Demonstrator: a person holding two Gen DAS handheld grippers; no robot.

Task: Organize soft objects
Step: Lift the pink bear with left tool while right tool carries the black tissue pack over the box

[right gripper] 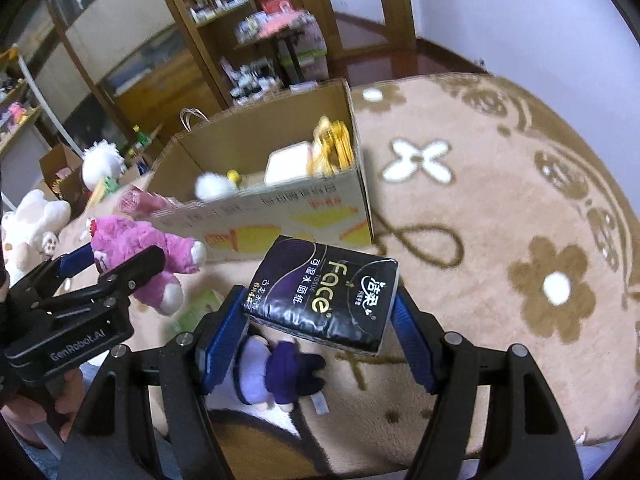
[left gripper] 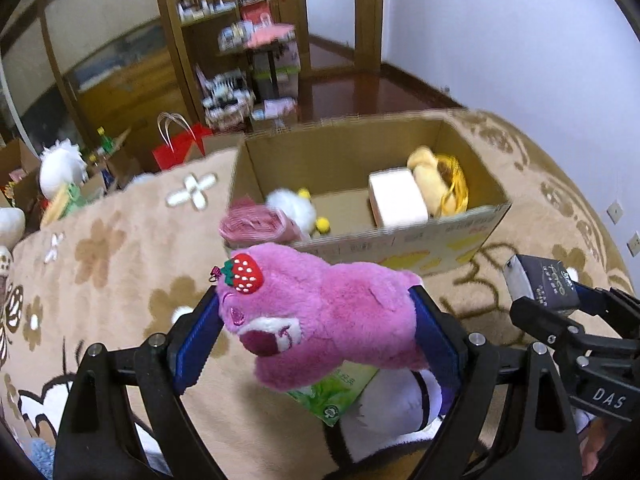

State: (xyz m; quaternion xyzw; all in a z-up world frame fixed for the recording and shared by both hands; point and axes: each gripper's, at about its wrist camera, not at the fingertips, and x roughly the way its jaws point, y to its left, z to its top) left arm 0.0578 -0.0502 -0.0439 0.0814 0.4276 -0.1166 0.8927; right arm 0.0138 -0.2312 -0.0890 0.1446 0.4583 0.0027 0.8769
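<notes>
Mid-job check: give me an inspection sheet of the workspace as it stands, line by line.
Surface: beige flower-patterned blanket.
Job's things: pink plush bear and black tissue pack, both held in the air; cardboard box holding a white plush, a white block and a yellow item; a pink roll at its near left corner.
Clutter: purple doll and green packet lying on the blanket.
Grippers: left gripper jaws shut on the bear; right gripper jaws shut on the tissue pack.
Cables: nothing seen.
Surroundings: wooden shelves, red bag.
</notes>
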